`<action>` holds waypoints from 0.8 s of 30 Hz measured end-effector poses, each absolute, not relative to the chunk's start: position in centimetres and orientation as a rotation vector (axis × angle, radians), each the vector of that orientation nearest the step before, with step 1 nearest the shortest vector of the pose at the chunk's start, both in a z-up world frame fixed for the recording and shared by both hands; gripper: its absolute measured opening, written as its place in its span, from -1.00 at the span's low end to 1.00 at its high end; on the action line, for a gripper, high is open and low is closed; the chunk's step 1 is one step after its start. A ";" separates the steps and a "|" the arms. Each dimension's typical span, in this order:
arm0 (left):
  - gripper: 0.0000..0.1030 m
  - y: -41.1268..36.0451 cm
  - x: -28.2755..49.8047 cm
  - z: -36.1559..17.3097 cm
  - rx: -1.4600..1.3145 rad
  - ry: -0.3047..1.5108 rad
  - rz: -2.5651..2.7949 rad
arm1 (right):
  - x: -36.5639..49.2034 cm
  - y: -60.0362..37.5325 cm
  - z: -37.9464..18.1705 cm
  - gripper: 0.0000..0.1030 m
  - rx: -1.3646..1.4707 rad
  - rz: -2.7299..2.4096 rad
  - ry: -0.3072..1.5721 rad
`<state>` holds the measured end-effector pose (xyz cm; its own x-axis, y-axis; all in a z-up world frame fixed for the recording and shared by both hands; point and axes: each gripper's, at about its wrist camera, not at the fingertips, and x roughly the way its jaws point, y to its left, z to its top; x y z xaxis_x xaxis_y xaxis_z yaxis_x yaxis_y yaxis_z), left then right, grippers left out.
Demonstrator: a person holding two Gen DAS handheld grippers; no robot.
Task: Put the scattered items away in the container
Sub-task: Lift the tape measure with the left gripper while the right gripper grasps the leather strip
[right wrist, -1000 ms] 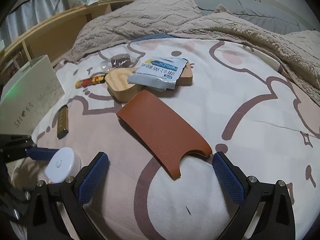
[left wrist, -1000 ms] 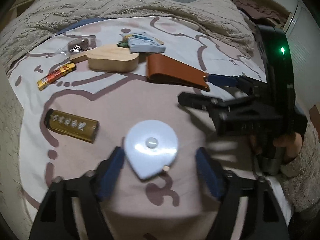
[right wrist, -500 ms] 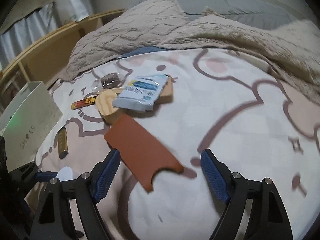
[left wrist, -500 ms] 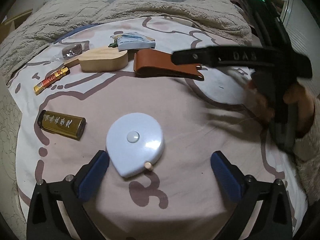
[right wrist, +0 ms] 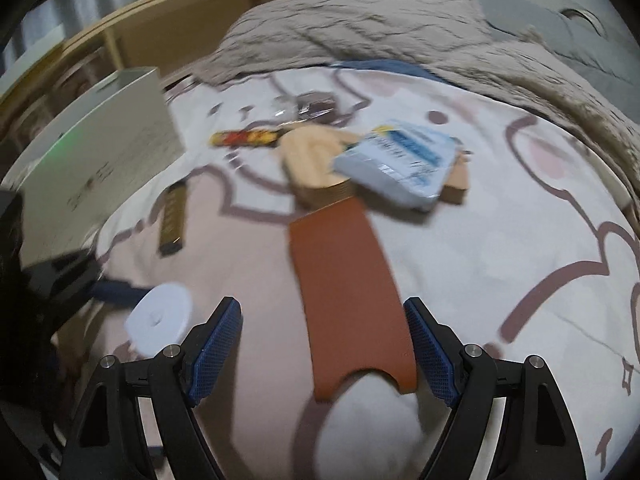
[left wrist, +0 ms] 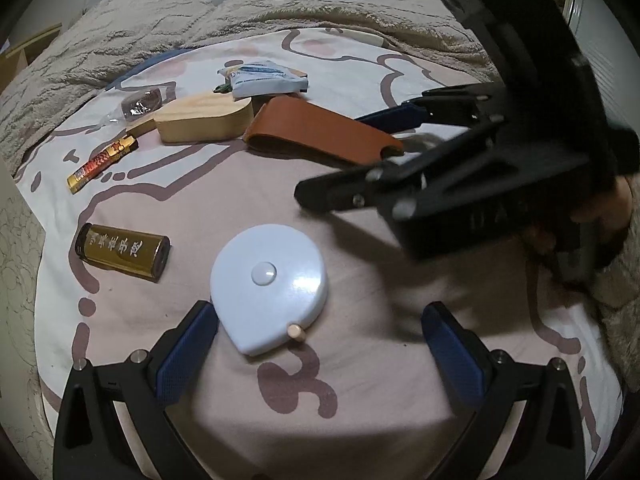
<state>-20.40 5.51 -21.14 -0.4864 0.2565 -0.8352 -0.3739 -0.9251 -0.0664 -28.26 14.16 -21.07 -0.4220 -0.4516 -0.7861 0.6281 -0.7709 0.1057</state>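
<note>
Left wrist view first: our left gripper stands wide open and empty, its blue pads flanking the near end of the white tape measure, which lies flat in the lower centre of the frame. We judge it a light, rigid plastic shell, smooth and somewhat slippery, so we would take it across its rounded sides rather than at the pointed end where the small tab sticks out. Left of it lies the gold tube, hard and likely to roll. Toward the upper middle sit the wooden block, the pale blue packet resting partly on it, a red and gold stick and a small wrapped sweet.

Right wrist view, though blurred, shows our right gripper also spread open and holding nothing, with the near end of the brown leather sleeve lying between its fingers at lower centre. We judge the sleeve thin, light and flexible; it will sag if pinched at one edge, so a hold across its notched near end seems best, and the soft bedding should let a finger slip under. From the left view the right gripper hangs at the sleeve's right end.

Everything rests on a cartoon-print sheet over a soft bed, with a rumpled beige blanket along the top of both frames. A white box, probably the container, stands at the left edge of the right view, with a wooden shelf unit behind it.
</note>
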 end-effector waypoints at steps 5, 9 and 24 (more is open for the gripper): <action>0.98 5.0 -20.6 -20.9 -1.336 0.112 2.410 | -28.5 13.3 -21.1 0.38 1.124 -2.293 0.300; 0.92 4.8 -20.7 -20.7 -1.332 0.078 2.425 | -29.4 13.0 -21.3 0.19 1.128 -2.339 0.284; 0.11 2.9 -21.1 -20.0 -1.301 -0.041 2.517 | -29.1 12.8 -22.1 0.16 1.111 -2.366 0.292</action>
